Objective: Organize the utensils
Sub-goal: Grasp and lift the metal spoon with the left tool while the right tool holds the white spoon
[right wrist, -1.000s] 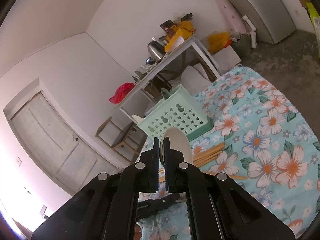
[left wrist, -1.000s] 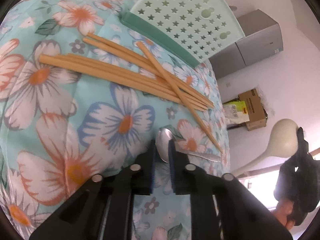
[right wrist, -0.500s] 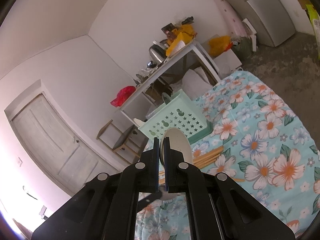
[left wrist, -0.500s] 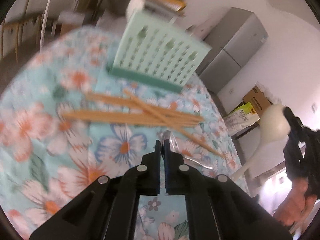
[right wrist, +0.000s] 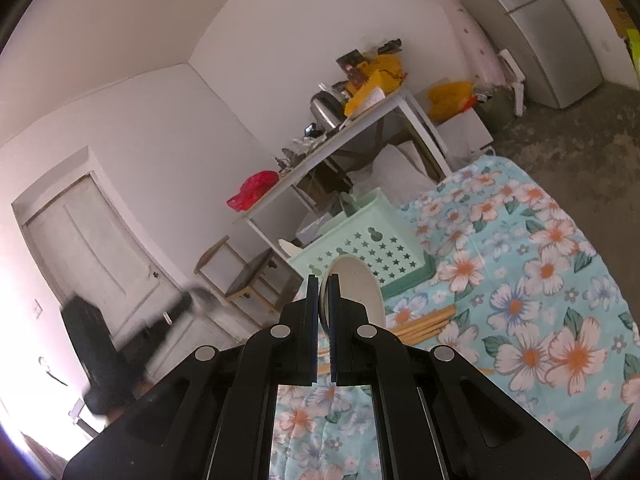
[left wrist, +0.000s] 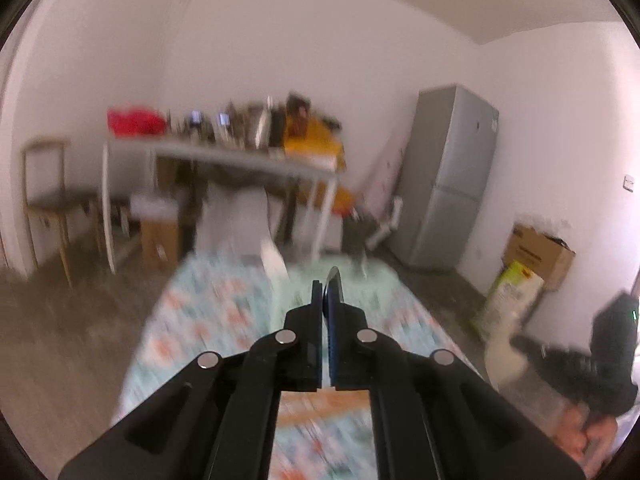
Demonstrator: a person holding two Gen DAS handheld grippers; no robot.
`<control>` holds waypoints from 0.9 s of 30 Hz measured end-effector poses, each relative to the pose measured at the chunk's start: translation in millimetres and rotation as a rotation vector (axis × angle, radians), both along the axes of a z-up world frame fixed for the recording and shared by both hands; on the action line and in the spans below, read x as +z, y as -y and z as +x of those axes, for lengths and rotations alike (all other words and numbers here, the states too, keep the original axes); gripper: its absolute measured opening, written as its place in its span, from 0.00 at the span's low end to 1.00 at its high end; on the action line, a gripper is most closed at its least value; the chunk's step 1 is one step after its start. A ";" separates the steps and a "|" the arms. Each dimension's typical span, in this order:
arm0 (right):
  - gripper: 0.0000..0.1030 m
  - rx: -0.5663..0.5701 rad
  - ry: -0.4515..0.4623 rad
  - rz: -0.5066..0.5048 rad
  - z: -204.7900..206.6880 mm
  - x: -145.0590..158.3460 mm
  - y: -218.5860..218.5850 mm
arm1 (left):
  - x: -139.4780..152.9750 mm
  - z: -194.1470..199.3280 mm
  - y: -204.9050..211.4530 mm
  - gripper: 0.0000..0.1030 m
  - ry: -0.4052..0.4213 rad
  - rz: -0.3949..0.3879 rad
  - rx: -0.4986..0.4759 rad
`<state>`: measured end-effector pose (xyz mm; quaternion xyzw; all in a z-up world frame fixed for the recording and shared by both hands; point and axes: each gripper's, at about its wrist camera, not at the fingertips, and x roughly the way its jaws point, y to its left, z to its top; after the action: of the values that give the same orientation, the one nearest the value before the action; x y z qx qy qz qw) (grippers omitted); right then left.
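Pinching a metal spoon [left wrist: 333,280], left jaws hold it edge-on; right jaws clamp a cream ladle [right wrist: 354,292].

The left gripper [left wrist: 327,292] is pinching a metal spoon [left wrist: 334,280], and the right gripper [right wrist: 323,294] is gripping a cream ladle [right wrist: 356,292].

White walls [right wrist: 168,128], a grey fridge [left wrist: 452,184], a cluttered white table [right wrist: 340,140].

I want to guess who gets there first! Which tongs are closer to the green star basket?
Probably the right. The right tongs, gripping a cream spoon, hang just before the green star basket. The left tongs, pinching a metal spoon, look farther back; their view is blurred.
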<state>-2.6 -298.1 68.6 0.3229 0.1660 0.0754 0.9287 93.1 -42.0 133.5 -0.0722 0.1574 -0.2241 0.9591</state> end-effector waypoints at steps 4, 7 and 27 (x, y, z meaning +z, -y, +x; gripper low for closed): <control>0.03 0.009 0.011 -0.023 3.0 7.9 -7.2 | 38.1 26.6 -8.7 0.01 0.124 0.011 0.071; 0.03 0.014 0.016 -0.044 6.0 11.9 -13.4 | 48.1 52.6 -5.2 0.01 0.142 0.035 0.090; 0.03 0.041 -0.036 -0.087 30.1 3.2 -20.6 | -13.5 153.2 35.1 0.02 -0.002 0.188 0.029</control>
<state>27.4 -277.5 71.8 0.2803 0.1925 0.0813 0.9369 246.3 -77.1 120.0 0.0156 0.1776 -0.1943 0.9646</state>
